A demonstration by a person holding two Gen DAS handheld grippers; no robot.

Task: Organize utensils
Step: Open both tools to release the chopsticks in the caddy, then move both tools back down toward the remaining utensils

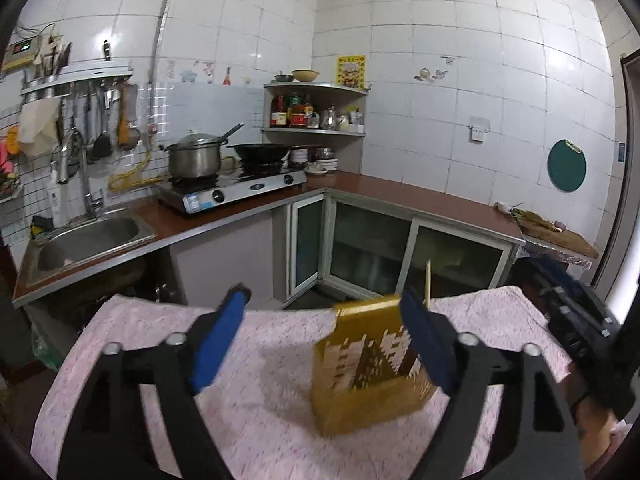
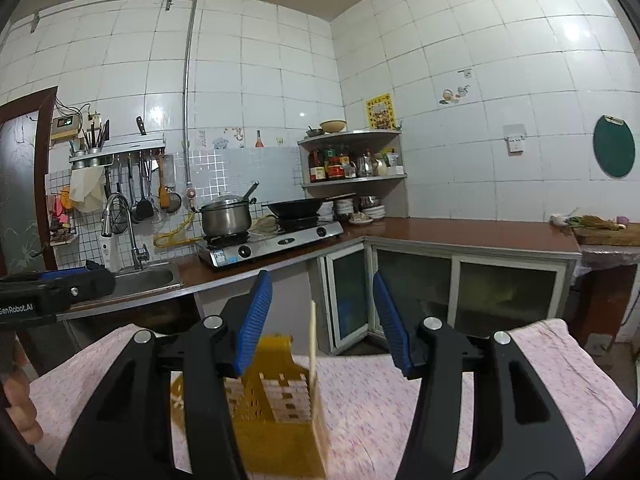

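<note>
While both tools stand clear of the work, the scene reads as follows, largest item first.

Kitchen: tiled corner room with a brown counter (image 1: 420, 196), sink (image 1: 92, 240) and gas stove (image 1: 236, 190) behind; none of it is in play.

Worktop: covered by a pink speckled cloth (image 1: 132, 344), which carries the task items.

Utensil holder: a yellow perforated plastic caddy (image 1: 372, 368) stands upright on the cloth near its far edge.

Left tool (image 1: 328, 332): jaws wide apart, nothing between the pads; the caddy sits just inside the right-hand finger, apparently not gripped.

Right tool (image 2: 320, 320): jaws roughly half open, holding nothing; the caddy lies below and ahead of them.

Chopstick: one pale stick (image 2: 313, 340) stands near-upright in the caddy, leaning at its right wall.

Risk 1: the caddy looks light and tall; a finger of either tool brushing its wall in passing could tip or slide it, since the loose cloth gives little grip.

Risk 2: the chopstick projects well above the rim; a jaw catching it could lever it out or topple the caddy.

Risk 3: the tools work close together; a collision is possible over the caddy.

Left view only: the right tool's body at the right margin, and the caddy's broad perforated face.

Right view only: the left tool and the person's fingers (image 2: 20, 412) at the left margin, the caddy's interior, and most of the chopstick's length.
</note>
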